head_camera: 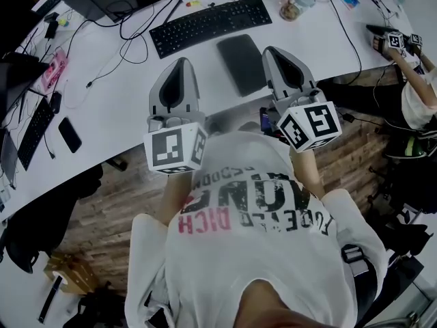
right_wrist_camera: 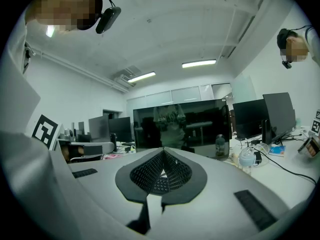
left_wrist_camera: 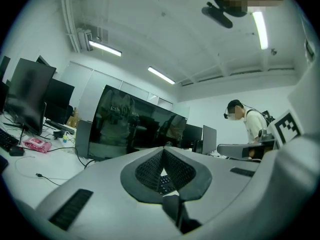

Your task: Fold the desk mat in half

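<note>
The desk mat [head_camera: 239, 61], a small dark grey rectangle, lies flat on the white desk [head_camera: 123, 101] just in front of the black keyboard [head_camera: 208, 24]. My left gripper [head_camera: 179, 63] hovers level over the desk, left of the mat and apart from it. My right gripper [head_camera: 274, 51] hangs beside the mat's right edge. Each gripper's jaws meet at the tip, as the left gripper [left_wrist_camera: 162, 151] and the right gripper [right_wrist_camera: 162, 150] show in their own views. Nothing is between either pair. The mat is hidden in both gripper views.
A dark monitor [left_wrist_camera: 135, 129] stands behind the keyboard, with cables [head_camera: 133, 29] trailing across the desk. A jar [head_camera: 291, 8] sits at the back right and a phone [head_camera: 69, 134] at the left. Another person [head_camera: 416, 94] works at the right end of the desk.
</note>
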The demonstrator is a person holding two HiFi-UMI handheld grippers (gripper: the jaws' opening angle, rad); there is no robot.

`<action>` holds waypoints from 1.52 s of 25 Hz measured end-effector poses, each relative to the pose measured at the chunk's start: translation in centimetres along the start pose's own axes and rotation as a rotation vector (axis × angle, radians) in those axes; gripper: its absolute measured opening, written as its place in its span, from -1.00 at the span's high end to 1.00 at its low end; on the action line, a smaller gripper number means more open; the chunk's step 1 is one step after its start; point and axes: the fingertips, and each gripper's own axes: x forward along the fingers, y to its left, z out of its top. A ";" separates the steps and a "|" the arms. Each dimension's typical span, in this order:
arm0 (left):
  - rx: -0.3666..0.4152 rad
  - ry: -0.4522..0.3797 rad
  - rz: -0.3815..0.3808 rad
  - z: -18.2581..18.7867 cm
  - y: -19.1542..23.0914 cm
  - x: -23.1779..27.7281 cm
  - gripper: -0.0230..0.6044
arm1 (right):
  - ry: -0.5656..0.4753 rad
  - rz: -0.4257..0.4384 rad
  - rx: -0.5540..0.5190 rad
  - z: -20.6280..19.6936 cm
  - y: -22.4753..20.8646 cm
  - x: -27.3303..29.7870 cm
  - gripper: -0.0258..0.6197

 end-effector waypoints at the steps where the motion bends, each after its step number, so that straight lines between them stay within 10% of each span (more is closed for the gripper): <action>1: 0.000 0.000 0.002 0.0 0.0 0.0 0.92 | -0.001 0.001 0.001 0.0 0.0 0.0 0.92; 38: -0.016 0.004 0.039 -0.6 -1.1 2.0 0.92 | 0.035 0.066 0.002 -0.8 -2.0 1.5 0.92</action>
